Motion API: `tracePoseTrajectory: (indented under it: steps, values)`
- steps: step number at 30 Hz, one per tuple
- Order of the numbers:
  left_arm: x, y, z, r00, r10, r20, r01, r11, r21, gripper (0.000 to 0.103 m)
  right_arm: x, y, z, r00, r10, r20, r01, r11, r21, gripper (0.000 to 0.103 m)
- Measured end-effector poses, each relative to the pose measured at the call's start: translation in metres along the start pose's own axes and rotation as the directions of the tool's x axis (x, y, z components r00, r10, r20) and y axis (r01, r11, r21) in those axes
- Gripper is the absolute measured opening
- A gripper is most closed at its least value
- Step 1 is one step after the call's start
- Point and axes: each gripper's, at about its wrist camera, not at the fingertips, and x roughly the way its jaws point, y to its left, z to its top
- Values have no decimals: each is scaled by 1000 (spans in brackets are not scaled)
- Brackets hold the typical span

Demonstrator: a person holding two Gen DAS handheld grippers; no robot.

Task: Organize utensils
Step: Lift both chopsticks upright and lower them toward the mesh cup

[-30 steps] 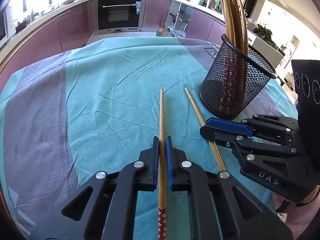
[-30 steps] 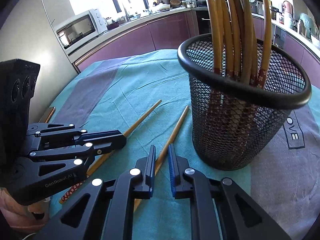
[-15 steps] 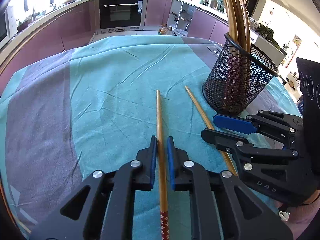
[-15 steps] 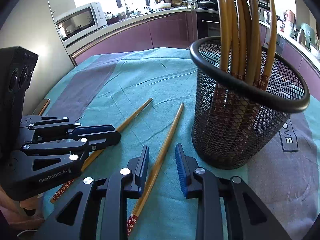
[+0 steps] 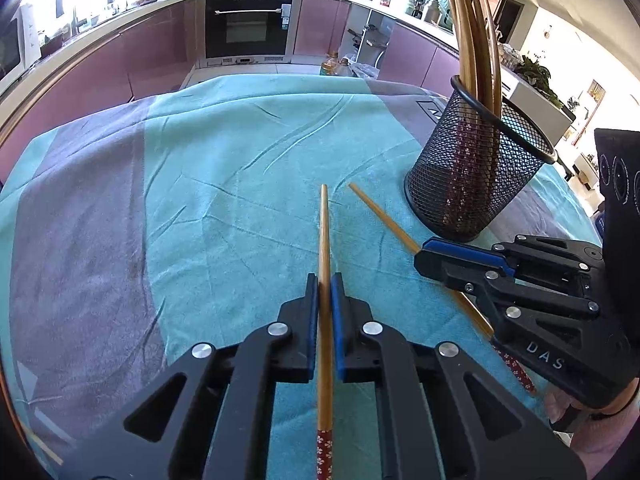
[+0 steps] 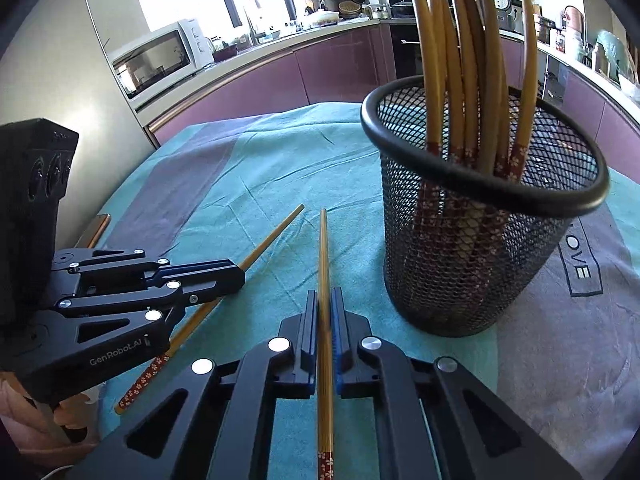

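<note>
Two wooden chopsticks with red flowered ends lie on a teal cloth. My left gripper (image 5: pixel 324 280) is shut on the left chopstick (image 5: pixel 324 232), which runs forward between its blue pads. My right gripper (image 6: pixel 324 294) is shut on the right chopstick (image 6: pixel 323 248). The right gripper also shows in the left wrist view (image 5: pixel 424 254), over its chopstick (image 5: pixel 384 216). The left gripper shows in the right wrist view (image 6: pixel 236 274) over its chopstick (image 6: pixel 272 236). A black mesh holder (image 6: pixel 480 256) with several chopsticks standing in it is to the right, also in the left wrist view (image 5: pixel 476 184).
The teal and grey cloth (image 5: pixel 200 200) covers the table. Purple kitchen cabinets and an oven (image 5: pixel 248 24) stand beyond the far edge. A microwave (image 6: pixel 156 60) sits on the counter at the left. A phone-like object (image 6: pixel 96 230) lies at the cloth's left edge.
My right gripper has closed from open onto the right chopstick. My left gripper has stayed closed around the left chopstick. The holder sits a little further away in both views.
</note>
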Motion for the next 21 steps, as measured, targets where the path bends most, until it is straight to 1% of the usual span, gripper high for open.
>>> tracePoseTrajectory:
  steps: [9,21]
  values:
    - [-25,-4,-5,999,-18,51,18,1000,2,7,-29,2,0,995,69,77,-69,998,-5,5]
    - [-63,-12,-4,992,-65,113,63,998,17,7,-59,3,-2,983,113,146,-113,994,-8,5]
